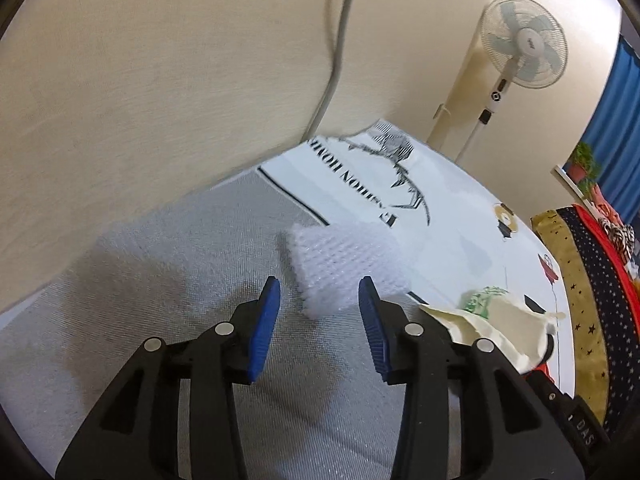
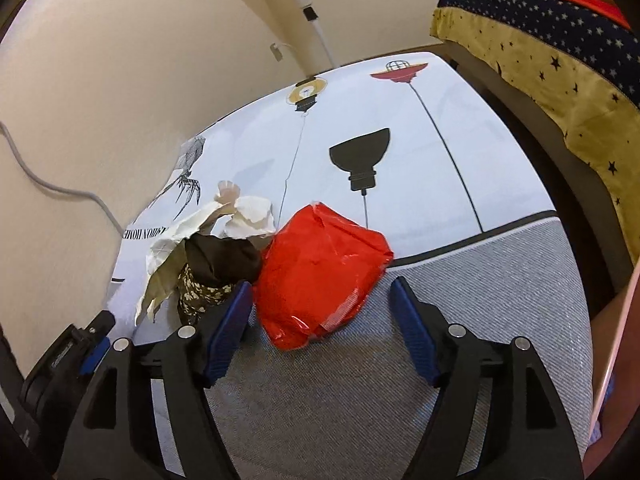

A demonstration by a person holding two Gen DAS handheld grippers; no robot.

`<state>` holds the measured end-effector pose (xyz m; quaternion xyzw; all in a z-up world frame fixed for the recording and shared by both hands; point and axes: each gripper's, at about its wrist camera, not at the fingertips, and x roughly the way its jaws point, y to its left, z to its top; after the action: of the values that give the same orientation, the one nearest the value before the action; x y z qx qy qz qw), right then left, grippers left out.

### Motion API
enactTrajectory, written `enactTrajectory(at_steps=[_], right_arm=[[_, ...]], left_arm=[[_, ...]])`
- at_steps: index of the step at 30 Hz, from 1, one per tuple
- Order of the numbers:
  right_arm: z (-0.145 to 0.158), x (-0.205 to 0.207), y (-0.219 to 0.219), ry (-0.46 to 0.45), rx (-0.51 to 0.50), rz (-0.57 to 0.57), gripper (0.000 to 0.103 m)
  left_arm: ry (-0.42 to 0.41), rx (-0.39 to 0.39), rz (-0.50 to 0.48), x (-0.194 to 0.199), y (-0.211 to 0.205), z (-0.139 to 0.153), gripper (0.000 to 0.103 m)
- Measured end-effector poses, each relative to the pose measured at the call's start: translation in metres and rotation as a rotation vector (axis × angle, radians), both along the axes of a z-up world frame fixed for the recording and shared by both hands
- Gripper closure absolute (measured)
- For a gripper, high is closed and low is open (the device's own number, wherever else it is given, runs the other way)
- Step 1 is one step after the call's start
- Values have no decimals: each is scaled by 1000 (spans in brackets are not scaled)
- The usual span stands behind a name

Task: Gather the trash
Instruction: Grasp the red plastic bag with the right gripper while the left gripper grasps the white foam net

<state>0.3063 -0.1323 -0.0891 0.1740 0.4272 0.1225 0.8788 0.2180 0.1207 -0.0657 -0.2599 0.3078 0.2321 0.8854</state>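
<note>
Left wrist view puts our left claw over a desk covered by a printed white cloth with black lettering and lamp drawings and, nearer us, a grey woven mat. We take that mat as our landmark. A white knitted-looking foam net sleeve lies on the mat at its edge toward the printed cloth. Its near end sits in the gap between our blue pads, but neither pad touches it, so our left claw stands partly open and holds nothing. To the right of the mat, on the printed cloth, lies a crumpled piece of cream paper with a green print. Beyond the mat a cream wall rises with a grey cable running down it, and a white standing fan with pale blue blades stands at the corner.

Right wrist view shows our right claw spread wide over the same mat. A crumpled bright red plastic wrapper lies across the mat's far edge, half on the printed cloth. It sits between our fingers, closer to the left one, and whether that pad touches it we cannot tell; the right pad is clearly apart from it, so nothing is gripped. Left of the wrapper, off the mat, are torn cream paper and a dark brown patterned scrap. To the right of the mat stands a bed with a yellow and navy star-patterned cover.
</note>
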Motion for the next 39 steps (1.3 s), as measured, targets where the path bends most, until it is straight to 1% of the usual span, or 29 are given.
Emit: enactTrajectory(at_steps=[4, 6, 8, 12, 13, 14, 15, 17, 19, 23, 29, 39], right_arm=[[0, 0, 2, -4, -9, 8, 32], [0, 0, 3, -6, -15, 16, 38], [0, -1, 4, -9, -10, 32, 51], [3, -6, 9, -31, -43, 45, 54], [4, -7, 10, -38, -44, 45, 57], [5, -9, 8, -49, -47, 39, 59], [6, -11, 6, -57, -47, 31, 59], [8, -15, 1, -68, -41, 20, 63], [11, -19, -4, -78, -45, 10, 64], [18, -27, -13, -97, -46, -12, 66], [38, -47, -20, -135, -77, -19, 66], [73, -100, -41, -191, -139, -59, 66]], left_arm=[[18, -38, -11, 7, 3, -8, 62], [29, -55, -24, 11, 2, -11, 62], [36, -57, -35, 15, 1, -13, 62], [43, -58, -54, 18, -1, -15, 62], [46, -55, -58, 18, -1, -15, 62], [48, -49, -58, 19, -2, -15, 66], [48, -44, -59, 18, -3, -15, 77], [45, -42, -65, 18, -4, -15, 85], [34, -36, -67, 16, -5, -13, 90], [4, -13, -84, 10, -12, -3, 94], [-46, 28, -122, -3, -26, 21, 95], [-105, 63, -199, -42, -49, 52, 96]])
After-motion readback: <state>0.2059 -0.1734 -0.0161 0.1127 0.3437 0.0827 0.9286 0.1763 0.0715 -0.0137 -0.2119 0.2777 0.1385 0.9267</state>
